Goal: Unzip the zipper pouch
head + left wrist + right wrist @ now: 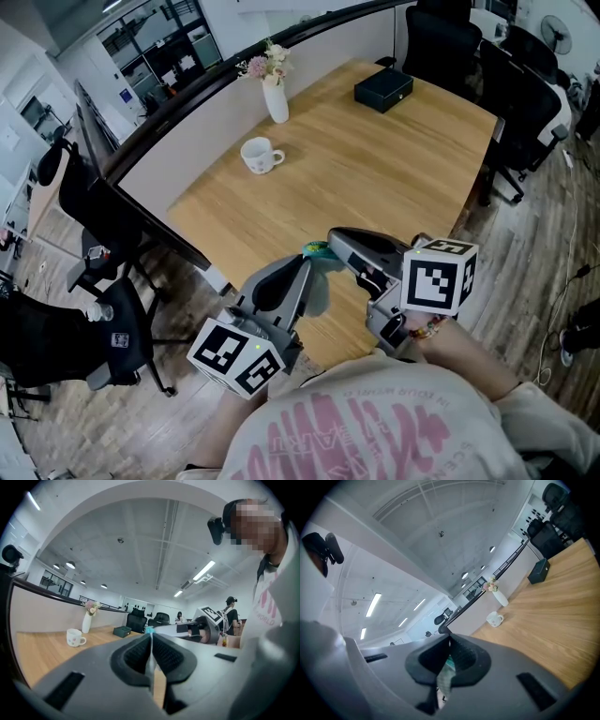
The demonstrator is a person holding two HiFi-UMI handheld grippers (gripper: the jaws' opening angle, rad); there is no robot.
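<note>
A small teal zipper pouch (319,250) hangs in the air between my two grippers, just above the near edge of the wooden table (375,178). My left gripper (306,262) comes at it from below left. In the left gripper view its jaws (151,637) are shut on a thin pale strip, with a bit of teal pouch (149,630) just past the tips. Whether that strip is the zipper pull, I cannot tell. My right gripper (335,234) reaches in from the right, and its jaws (449,641) are shut on the greenish checked fabric of the pouch (446,672).
On the table stand a white mug (260,155), a white vase with flowers (275,94) and a black box (383,89). A low partition runs along the table's left side. Black office chairs (525,103) stand to the right and another chair (103,328) to the left.
</note>
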